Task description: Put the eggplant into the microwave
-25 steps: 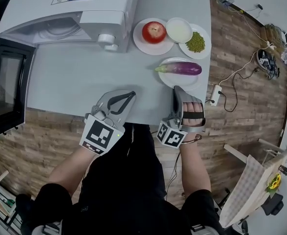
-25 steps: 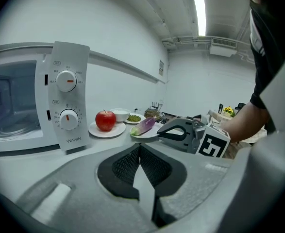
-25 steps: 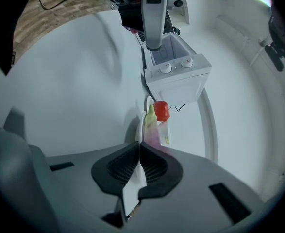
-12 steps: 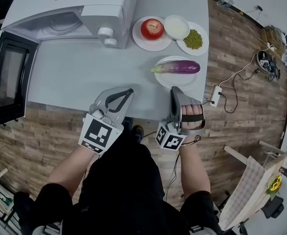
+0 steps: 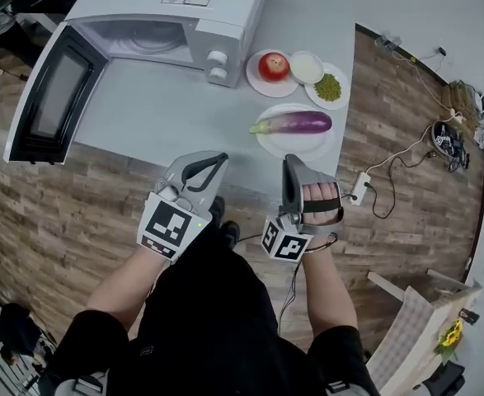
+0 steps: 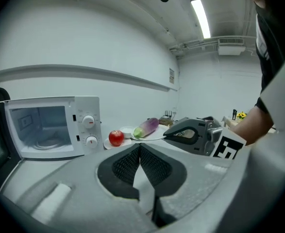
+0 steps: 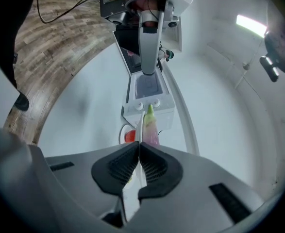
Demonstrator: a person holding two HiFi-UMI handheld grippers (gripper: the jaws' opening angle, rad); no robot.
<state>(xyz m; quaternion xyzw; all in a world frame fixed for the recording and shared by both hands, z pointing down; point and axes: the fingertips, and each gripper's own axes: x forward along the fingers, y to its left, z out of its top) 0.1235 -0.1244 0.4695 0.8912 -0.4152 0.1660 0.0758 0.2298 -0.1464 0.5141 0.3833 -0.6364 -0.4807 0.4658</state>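
Head view: eggplant (image 5: 295, 123) lies on a white plate (image 5: 276, 148) right of centre, upper half of frame, green stem end pointing left. Plate sits on the grey table (image 5: 159, 122). Eggplant is not in the microwave (image 5: 184, 19), which is at upper left w/ its door (image 5: 54, 97) swung wide open toward the left edge. Left gripper view shows the empty cavity w/ a glass turntable.

Above the eggplant plate are 3 smaller dishes: a red apple (image 5: 274, 66) on a plate beside the microwave knobs, a white bowl (image 5: 307, 67), and a plate of green bits (image 5: 330, 87).

Left gripper (image 5: 215, 160) is at centre-left, over the table's near edge. Its jaws are together: in its own view the ribbed pads meet tip to tip, nothing btwn them. Right gripper (image 5: 288, 163) is just right of it, below the eggplant plate and apart from it. Its jaws are also closed on nothing. In the right gripper view the eggplant sits straight ahead above the jaw tips, microwave behind it.

At right, a power strip (image 5: 359, 188) w/ cable lies on the wood floor.
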